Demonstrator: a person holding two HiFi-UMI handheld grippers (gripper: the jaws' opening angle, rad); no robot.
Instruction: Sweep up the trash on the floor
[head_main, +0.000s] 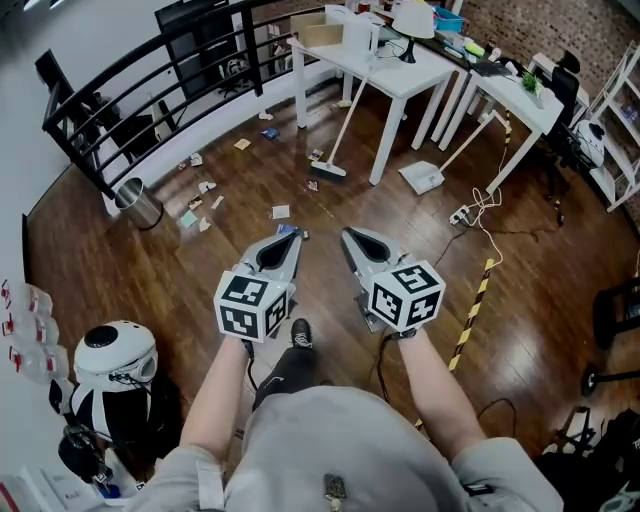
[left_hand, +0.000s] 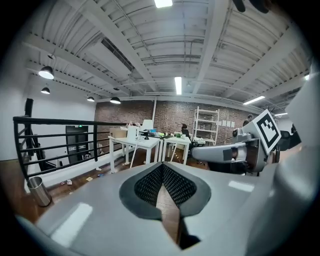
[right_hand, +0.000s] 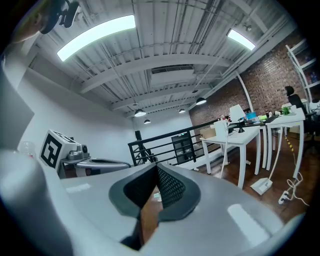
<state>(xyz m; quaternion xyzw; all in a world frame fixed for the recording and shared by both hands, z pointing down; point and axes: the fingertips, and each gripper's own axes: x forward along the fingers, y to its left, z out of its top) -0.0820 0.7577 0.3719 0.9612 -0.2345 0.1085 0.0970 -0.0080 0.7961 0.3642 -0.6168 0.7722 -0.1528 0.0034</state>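
Both grippers are held side by side above the wooden floor, empty, with jaws pressed together: my left gripper (head_main: 295, 236) (left_hand: 163, 165) and my right gripper (head_main: 348, 234) (right_hand: 156, 166). Paper scraps and other trash (head_main: 281, 211) lie scattered ahead, with more trash (head_main: 205, 188) toward the railing. A broom (head_main: 329, 168) leans against the white table (head_main: 385, 68), well beyond the grippers. A white dustpan (head_main: 424, 177) (right_hand: 262, 186) rests on the floor to its right, handle propped against the second table. Each gripper view shows the other gripper alongside.
A metal bin (head_main: 138, 203) (left_hand: 39, 190) stands by the black railing (head_main: 120, 90) at left. A power strip with cable (head_main: 462, 213) and a yellow-black strip (head_main: 472, 310) lie at right. A white helmet-like object (head_main: 115, 352) sits at lower left.
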